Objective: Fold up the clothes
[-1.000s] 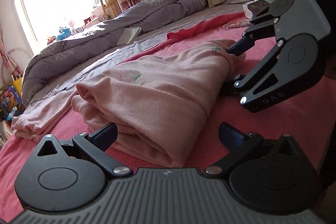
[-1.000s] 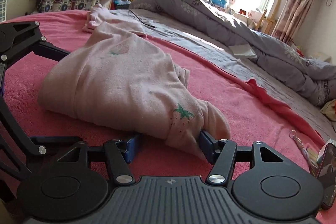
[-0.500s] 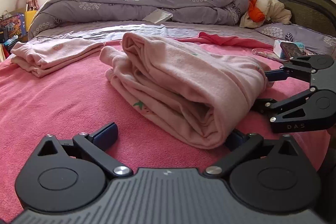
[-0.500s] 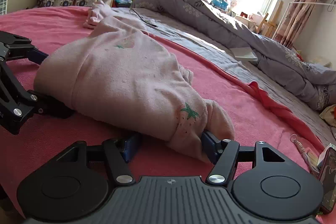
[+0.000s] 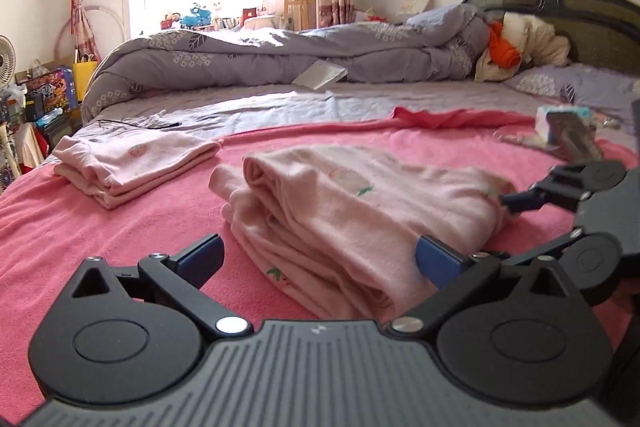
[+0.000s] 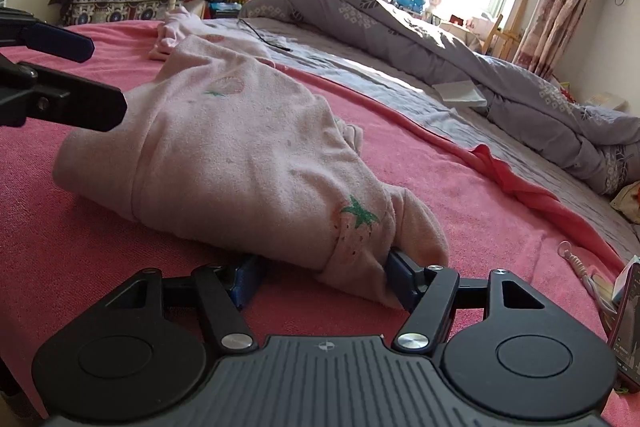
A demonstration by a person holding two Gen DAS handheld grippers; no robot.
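Observation:
A pale pink garment with strawberry prints [image 5: 360,211] lies folded into a thick bundle on the pink blanket [image 5: 100,227]. My left gripper [image 5: 318,249] is open wide, and the bundle's near end sits between its fingers, close to the right pad. In the right wrist view the same garment [image 6: 240,147] stretches away from my right gripper [image 6: 322,267], whose jaws stand apart around its narrow end without squeezing it. The left gripper [image 6: 100,79] hangs over the far end. The right gripper [image 5: 504,227] shows at the bundle's right end.
A second folded pink garment [image 5: 132,163] lies to the left on the blanket. A grey quilt [image 5: 280,59] is heaped along the far side, with a white booklet [image 5: 320,75] beside it. A phone against a small box [image 5: 572,135] stands at the right.
The left gripper has rolled from tilted to level and drawn back a little, so the bundle now lies further out between its fingers. The right gripper and garment stayed put.

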